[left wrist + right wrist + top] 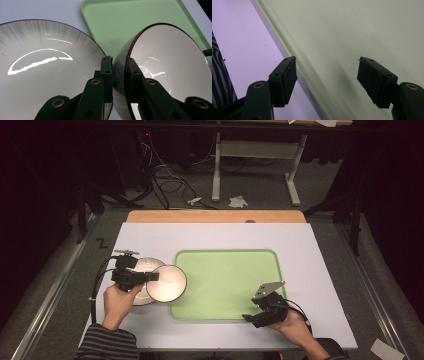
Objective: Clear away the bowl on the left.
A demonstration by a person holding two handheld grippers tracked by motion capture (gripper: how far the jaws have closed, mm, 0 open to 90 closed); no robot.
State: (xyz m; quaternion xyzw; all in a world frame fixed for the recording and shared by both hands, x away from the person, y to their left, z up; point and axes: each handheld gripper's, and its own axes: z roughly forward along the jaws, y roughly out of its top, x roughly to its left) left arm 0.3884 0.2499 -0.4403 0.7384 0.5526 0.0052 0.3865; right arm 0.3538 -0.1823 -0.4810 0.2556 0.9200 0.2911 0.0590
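The left tool (117, 72) is clamped on the rim of the bowl (170, 65), one jaw inside the wall and one outside. Gripping at the rim is the obvious choice: the wall is thin enough to fit between the jaws, and the bowl's body stays free to swing. The bowl hangs tilted, its open face turned toward the camera in the left gripper view, so it looks lifted rather than resting flat, though I cannot tell whether its far edge touches anything. In the high view it sits at the left tool (150, 276), overlapping the plate (142, 267) and just beside the left edge of the tray (225, 282).

The plate (45, 65) lies flat on the table (310, 270) beneath and left of the bowl. The empty green tray (120, 22) lies straight ahead of the left tool, which suggests the bowl is headed there.

The right tool (327, 75) is wide open and holds nothing, its jaws straddling the tray's near-side lip (294, 65). In the high view the right tool (257, 312) rests low at the tray's near right corner, probably waiting, or placed to steady the tray.
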